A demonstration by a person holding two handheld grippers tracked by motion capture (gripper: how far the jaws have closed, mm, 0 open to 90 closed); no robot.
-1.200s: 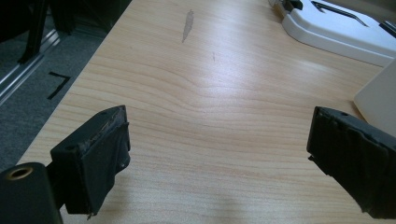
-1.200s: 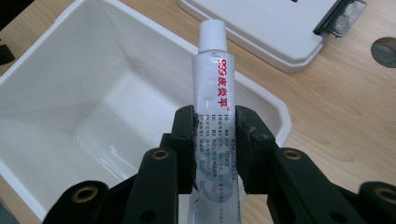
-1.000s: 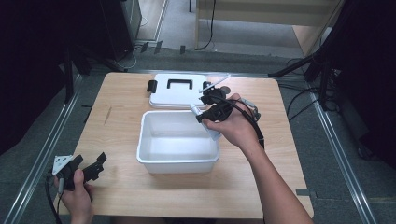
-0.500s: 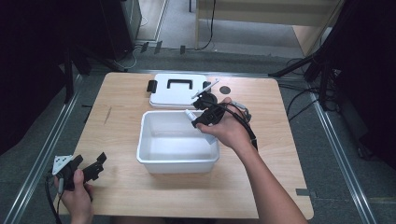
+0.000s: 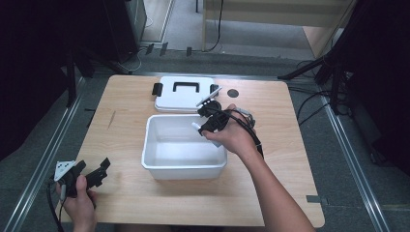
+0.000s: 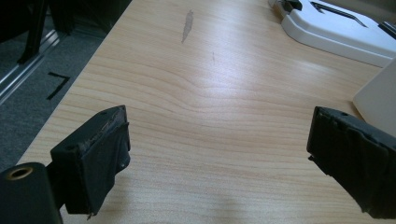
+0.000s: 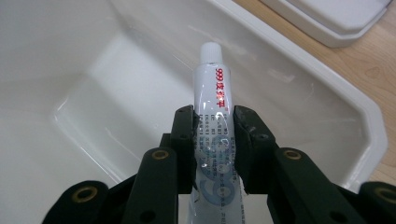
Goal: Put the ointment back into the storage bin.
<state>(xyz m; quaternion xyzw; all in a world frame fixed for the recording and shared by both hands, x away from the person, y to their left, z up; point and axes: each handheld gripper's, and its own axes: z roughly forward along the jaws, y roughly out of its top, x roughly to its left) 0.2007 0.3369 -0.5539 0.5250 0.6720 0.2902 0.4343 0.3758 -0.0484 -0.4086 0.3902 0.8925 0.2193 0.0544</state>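
A white tube (image 7: 211,112) with a white cap and red lettering is clamped between the pads of my right gripper (image 7: 213,122), cap pointing away. In the high view that right gripper (image 5: 204,126) hangs over the back right corner of the white plastic bin (image 5: 183,170), the tube (image 5: 197,126) tilted down into it. The bin's inside looks bare below the tube. My left gripper (image 5: 89,174) rests at the table's front left corner, jaws wide apart over bare wood (image 6: 219,135), with nothing between them.
The bin's white lid (image 5: 184,94) with a black handle and black latches lies flat behind the bin. A dark round hole (image 5: 233,93) sits in the tabletop right of the lid. Metal rails and dark floor run along both table sides.
My right hand has moved left and down from beside the lid to over the bin's back right corner, carrying the tube. The left hand has stayed put.
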